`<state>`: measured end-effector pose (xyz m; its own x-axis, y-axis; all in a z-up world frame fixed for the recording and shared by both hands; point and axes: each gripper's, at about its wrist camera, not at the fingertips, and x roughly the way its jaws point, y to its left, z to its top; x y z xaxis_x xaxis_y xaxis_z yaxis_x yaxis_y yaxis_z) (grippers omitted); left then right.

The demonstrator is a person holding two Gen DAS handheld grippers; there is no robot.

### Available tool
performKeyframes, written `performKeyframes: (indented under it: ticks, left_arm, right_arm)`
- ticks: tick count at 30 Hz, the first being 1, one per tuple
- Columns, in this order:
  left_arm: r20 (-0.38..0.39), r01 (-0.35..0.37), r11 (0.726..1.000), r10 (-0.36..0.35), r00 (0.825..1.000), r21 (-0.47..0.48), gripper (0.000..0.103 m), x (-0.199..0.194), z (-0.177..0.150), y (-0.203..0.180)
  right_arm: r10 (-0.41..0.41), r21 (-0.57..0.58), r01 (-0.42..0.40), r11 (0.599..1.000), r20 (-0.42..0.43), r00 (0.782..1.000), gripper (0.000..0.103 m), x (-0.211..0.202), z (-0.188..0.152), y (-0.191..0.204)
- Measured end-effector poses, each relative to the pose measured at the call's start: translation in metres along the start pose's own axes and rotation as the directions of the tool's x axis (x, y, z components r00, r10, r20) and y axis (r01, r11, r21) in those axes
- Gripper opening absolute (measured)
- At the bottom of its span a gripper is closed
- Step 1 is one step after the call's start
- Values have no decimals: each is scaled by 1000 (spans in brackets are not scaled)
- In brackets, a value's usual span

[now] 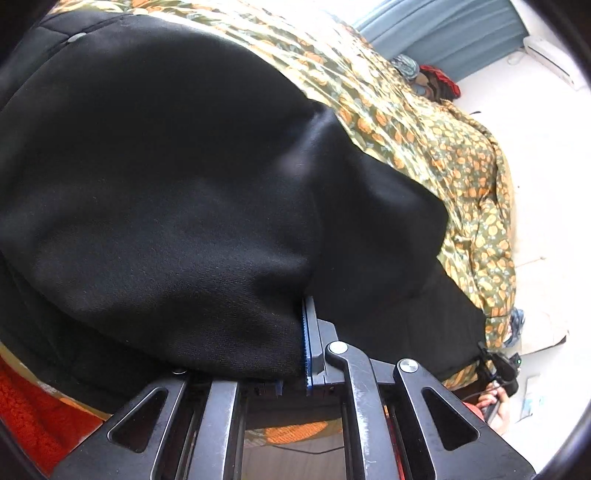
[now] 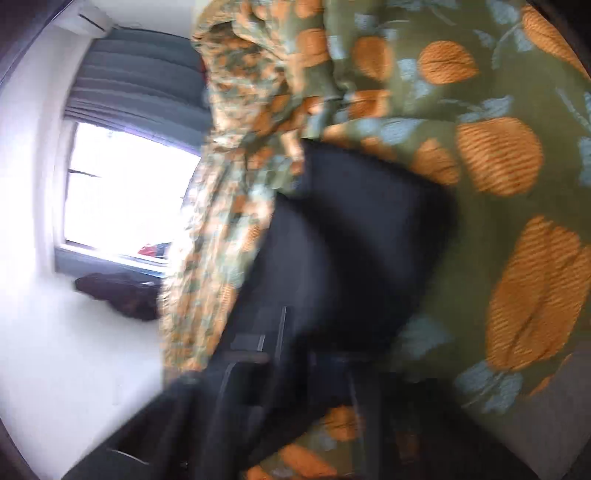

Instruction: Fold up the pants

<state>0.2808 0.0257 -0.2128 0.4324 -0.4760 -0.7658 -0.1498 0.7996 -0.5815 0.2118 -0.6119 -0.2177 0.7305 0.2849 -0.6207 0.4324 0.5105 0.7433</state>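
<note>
Black pants (image 1: pixel 166 177) lie bunched on a green bedspread with orange pumpkins (image 1: pixel 424 122). My left gripper (image 1: pixel 301 332) is shut on the pants; the cloth drapes over the left finger and hides it, and only the blue-padded right finger (image 1: pixel 307 347) shows. In the blurred right wrist view, black pants cloth (image 2: pixel 351 240) hangs over my right gripper (image 2: pixel 295 354) and covers its fingers; it appears shut on the pants. The other gripper and the hand holding it (image 1: pixel 498 373) show at the lower right of the left wrist view.
The bedspread (image 2: pixel 517 166) covers the bed and hangs over its edge. A white floor (image 1: pixel 546 184), blue curtains (image 1: pixel 443 26), a window (image 2: pixel 125 192), a dark bundle (image 2: pixel 118 291) on the floor and an orange-red blanket (image 1: pixel 33 413) are around.
</note>
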Motion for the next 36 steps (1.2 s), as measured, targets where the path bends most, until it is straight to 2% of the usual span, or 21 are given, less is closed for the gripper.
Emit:
performKeyframes:
  ticks: [2, 4, 6, 7, 8, 10, 15, 17, 22, 26, 27, 28, 29, 30, 32, 33, 34, 35, 36]
  left_arm:
    - [4, 2, 1000, -2, 1000, 29, 8, -4, -3, -12]
    - [-14, 33, 998, -32, 999, 51, 11, -4, -9, -20]
    - [-52, 48, 996, -45, 998, 71, 11, 3, -18, -24]
    - [-62, 37, 996, -32, 998, 80, 11, 7, -21, -27]
    - [-68, 19, 996, -13, 998, 88, 11, 12, -24, -29]
    - [-70, 7, 996, -1, 998, 86, 11, 16, -27, -30]
    - [-63, -3, 993, 10, 998, 114, 9, 11, -28, -34]
    - [-61, -20, 990, 29, 998, 143, 7, 12, -31, -39]
    - [-69, -37, 978, 53, 996, 203, 6, 8, -36, -46]
    - [-78, -72, 973, 91, 993, 222, 12, 13, -35, -45]
    - [-83, -67, 974, 87, 993, 217, 13, 13, -35, -44]
    - [-89, -66, 973, 87, 992, 219, 18, 12, -35, -46]
    - [-94, -66, 972, 90, 992, 226, 30, 12, -35, -48]
    - [-98, -67, 968, 93, 991, 241, 38, 9, -37, -52]
    - [-73, -96, 958, 120, 990, 270, 68, -2, -41, -61]
    - [-57, -102, 953, 123, 991, 284, 71, -9, -45, -62]
    - [-49, -96, 948, 116, 992, 302, 73, -15, -49, -64]
    - [-47, -84, 941, 105, 993, 327, 73, -22, -54, -66]
    - [-43, -83, 933, 104, 994, 350, 73, -29, -59, -67]
  right_arm:
    - [-86, -128, 88, 988, 20, 996, 4, -4, 3, 21]
    - [-145, -228, 160, 960, 80, 986, 4, -18, 7, 38]
    - [-229, -308, 273, 911, 171, 958, 4, -25, 14, 45]
    - [-295, -327, 340, 882, 182, 938, 4, -19, 16, 44]
    - [-325, -328, 366, 871, 174, 930, 4, -14, 17, 42]
    - [-363, -325, 396, 859, 160, 918, 4, -3, 17, 35]
    - [-398, -342, 447, 827, 206, 894, 4, -7, 13, 38]
    - [-424, -362, 483, 798, 233, 875, 4, -13, 8, 40]
    - [-472, -346, 551, 759, 289, 833, 4, -12, 2, 44]
    - [-484, -347, 557, 754, 280, 829, 6, -13, 2, 43]
    - [-475, -345, 548, 762, 278, 835, 10, -14, 2, 43]
    - [-472, -346, 546, 763, 280, 836, 20, -17, 2, 44]
    - [-469, -351, 547, 760, 288, 835, 34, -21, 0, 46]
    - [-466, -356, 551, 755, 300, 832, 42, -23, -2, 48]
    - [-462, -375, 563, 736, 330, 824, 69, -30, -8, 56]
    - [-503, -368, 627, 687, 382, 775, 79, -35, -14, 61]
    - [-537, -345, 687, 640, 439, 720, 94, -40, -19, 65]
    - [-549, -307, 734, 606, 506, 665, 97, -49, -25, 68]
    - [-544, -295, 739, 606, 523, 656, 97, -54, -27, 68]
